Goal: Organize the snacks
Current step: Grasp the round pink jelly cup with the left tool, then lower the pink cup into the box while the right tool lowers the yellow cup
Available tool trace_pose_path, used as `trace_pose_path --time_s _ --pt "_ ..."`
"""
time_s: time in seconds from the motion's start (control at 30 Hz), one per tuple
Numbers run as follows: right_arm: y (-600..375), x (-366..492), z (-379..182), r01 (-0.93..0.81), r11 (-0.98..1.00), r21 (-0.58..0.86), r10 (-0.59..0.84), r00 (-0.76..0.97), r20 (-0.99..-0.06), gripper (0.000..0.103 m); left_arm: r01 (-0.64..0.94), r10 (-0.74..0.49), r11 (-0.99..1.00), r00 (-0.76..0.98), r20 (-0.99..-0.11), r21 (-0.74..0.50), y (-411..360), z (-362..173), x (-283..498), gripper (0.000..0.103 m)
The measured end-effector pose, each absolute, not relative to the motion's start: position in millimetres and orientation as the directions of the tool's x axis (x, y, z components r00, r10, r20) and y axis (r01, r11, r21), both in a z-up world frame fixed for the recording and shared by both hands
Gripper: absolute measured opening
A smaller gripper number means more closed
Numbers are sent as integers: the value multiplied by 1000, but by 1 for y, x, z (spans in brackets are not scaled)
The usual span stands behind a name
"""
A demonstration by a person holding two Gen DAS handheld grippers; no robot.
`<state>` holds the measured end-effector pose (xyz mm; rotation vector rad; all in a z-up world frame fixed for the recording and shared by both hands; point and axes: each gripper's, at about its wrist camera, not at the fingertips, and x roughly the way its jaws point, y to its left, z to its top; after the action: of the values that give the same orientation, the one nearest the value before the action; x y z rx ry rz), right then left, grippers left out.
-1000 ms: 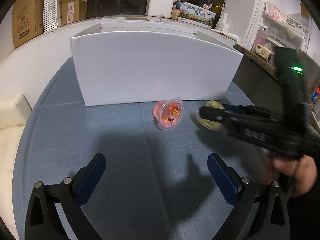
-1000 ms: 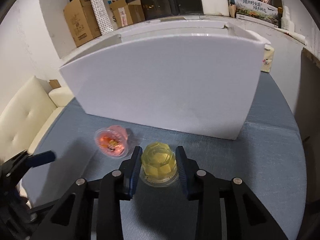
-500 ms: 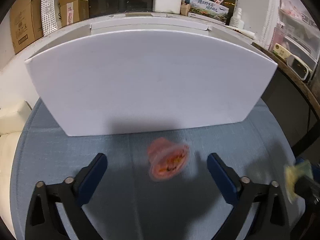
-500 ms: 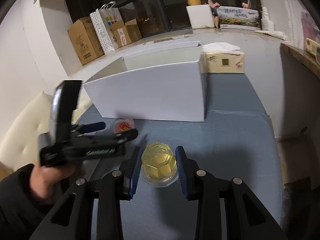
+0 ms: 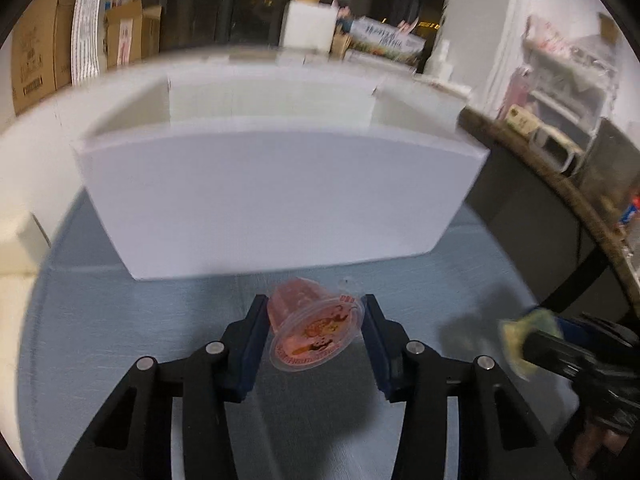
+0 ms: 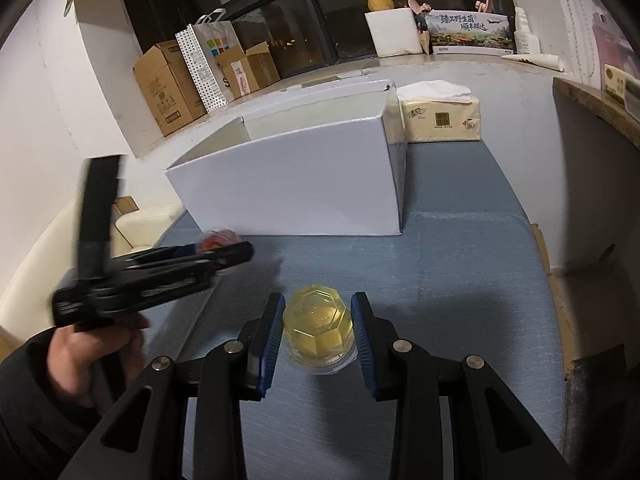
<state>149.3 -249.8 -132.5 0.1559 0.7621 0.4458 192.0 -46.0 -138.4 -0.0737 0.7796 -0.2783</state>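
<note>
My left gripper (image 5: 314,330) is shut on a pink jelly cup (image 5: 312,330), tilted with its printed lid toward the camera, just above the blue tablecloth. An open white box (image 5: 276,196) stands right behind it. My right gripper (image 6: 318,330) is shut on a yellow jelly cup (image 6: 318,326), held above the cloth to the right of the box (image 6: 296,188). The right gripper with the yellow cup (image 5: 528,340) shows blurred at the right in the left wrist view. The left gripper (image 6: 224,254) with the pink cup (image 6: 216,240) shows at the left in the right wrist view.
A tissue pack (image 6: 440,118) lies behind the box's right end. Cardboard boxes (image 6: 168,84) and a paper bag (image 6: 208,64) stand on the ledge behind. A cream sofa (image 6: 136,224) is at the left, a dark counter (image 5: 560,184) at the right.
My left gripper has closed around the pink cup and lifted it. My right gripper, holding the yellow cup, has drawn back to the right and raised, so the box's inside shows.
</note>
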Motion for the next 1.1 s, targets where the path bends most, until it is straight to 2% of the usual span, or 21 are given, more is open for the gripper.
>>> trace_pose_path --time_s 0.17,0.37,0.57,0.77,0.83,0.87,0.9,0.93,0.97,1.1 --pt "-241 165 -108 -357 884 303 468 657 -592 37 246 -293 956 743 -602 -161 -31 -88 176 50" --pt "-225 201 -56 -395 871 291 491 700 -519 37 226 -277 961 800 -532 -160 -8 -37 215 50" --pt "-211 256 -22 -401 874 275 486 717 -500 37 197 -250 968 800 -545 -155 12 -27 269 50" --pt "-197 306 -35 -374 892 252 450 690 -567 37 167 -210 978 766 -608 -126 15 -45 313 52" --pt "-196 314 -46 -351 907 232 417 688 -594 38 148 -189 982 746 -639 -118 16 -54 323 79" --pt "-196 317 -51 -332 917 221 396 684 -613 39 142 -190 982 734 -652 -126 16 -58 325 103" --pt "-197 319 -56 -308 927 213 371 682 -631 54 137 -183 983 735 -653 -122 16 -61 325 103" --pt "-200 320 -61 -281 934 220 356 682 -639 82 129 -167 986 732 -660 -106 16 -63 325 103" --pt "-204 319 -63 -268 932 242 361 688 -629 90 125 -155 988 728 -668 -93 16 -66 324 103" --pt "-216 311 -59 -239 932 273 360 707 -609 92 129 -145 989 737 -661 -73 16 -66 311 103"
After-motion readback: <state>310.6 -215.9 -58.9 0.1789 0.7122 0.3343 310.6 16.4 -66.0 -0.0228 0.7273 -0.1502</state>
